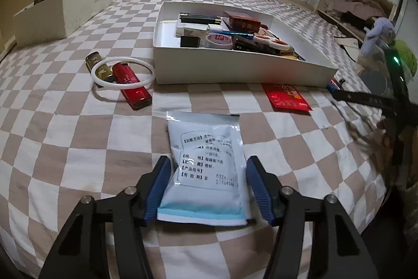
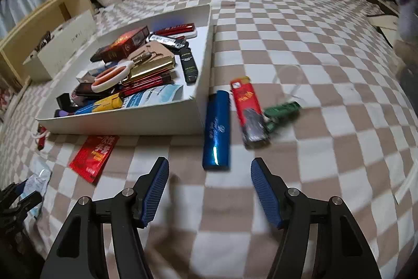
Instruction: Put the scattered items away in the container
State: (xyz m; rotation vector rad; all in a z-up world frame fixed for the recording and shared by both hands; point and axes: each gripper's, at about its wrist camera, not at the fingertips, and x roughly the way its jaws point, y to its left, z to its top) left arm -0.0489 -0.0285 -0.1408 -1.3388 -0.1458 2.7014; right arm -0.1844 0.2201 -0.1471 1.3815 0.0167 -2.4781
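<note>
Closing left gripper (image 1: 207, 190) pads against white sachet (image 1: 206, 161) edges, apparently touching | right gripper (image 2: 209, 190) fingers apart, empty, blue lighter (image 2: 216, 130) at 12 o'clock | white box (image 1: 235, 69) at 12 o'clock beyond sachet | advice: squeeze evenly, lift flat, clear near wall.

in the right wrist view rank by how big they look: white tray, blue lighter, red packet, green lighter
1. white tray
2. blue lighter and red packet: look about alike, so no ranking between them
3. green lighter, smallest, though blurred and farther from the camera
</note>
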